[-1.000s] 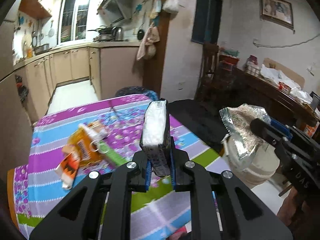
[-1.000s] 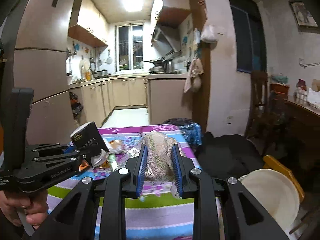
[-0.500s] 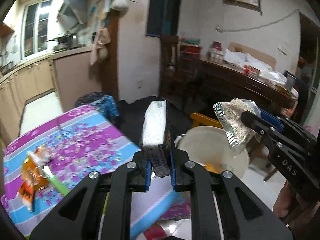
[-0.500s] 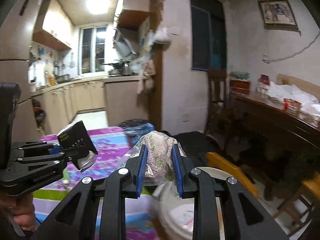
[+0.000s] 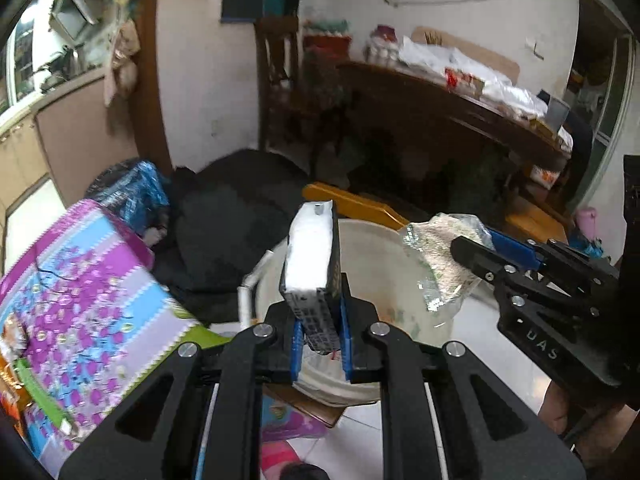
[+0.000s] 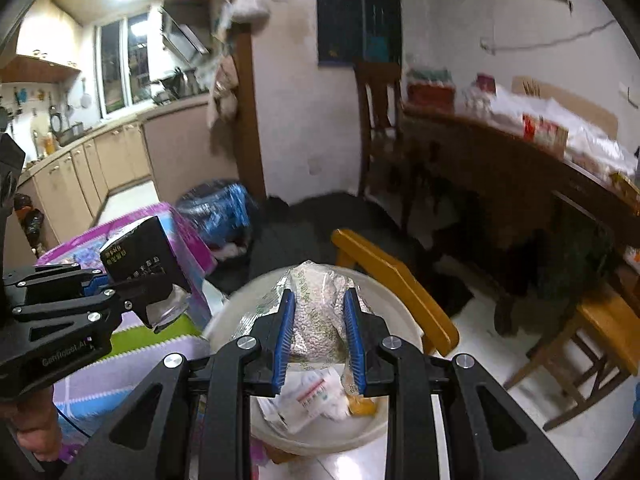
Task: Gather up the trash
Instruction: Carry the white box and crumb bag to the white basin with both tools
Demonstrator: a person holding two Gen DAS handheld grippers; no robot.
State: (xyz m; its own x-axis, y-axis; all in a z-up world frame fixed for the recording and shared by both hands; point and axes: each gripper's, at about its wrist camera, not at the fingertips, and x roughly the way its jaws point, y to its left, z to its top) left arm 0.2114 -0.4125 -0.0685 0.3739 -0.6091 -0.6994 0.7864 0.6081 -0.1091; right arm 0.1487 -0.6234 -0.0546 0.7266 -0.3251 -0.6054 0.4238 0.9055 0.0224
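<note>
My left gripper [image 5: 319, 322] is shut on a black carton with a torn white end [image 5: 312, 256] and holds it over the near rim of a cream bin [image 5: 372, 264]. The carton also shows in the right wrist view [image 6: 140, 256]. My right gripper [image 6: 319, 332] is shut on a silvery crumpled snack bag [image 6: 316, 320] above the same bin [image 6: 384, 304], which holds paper wrappers [image 6: 316, 396]. The bag also shows in the left wrist view [image 5: 444, 256].
A table with a purple and blue striped cloth [image 5: 80, 288] lies left, with orange and green wrappers [image 5: 20, 384] on it. A yellow wooden chair [image 6: 396, 276] stands behind the bin. A blue bag [image 6: 220, 208] and black cloth [image 5: 240, 216] lie on the floor.
Both grippers have swung right, away from the table, and moved down over the cream bin, each still holding its piece of trash.
</note>
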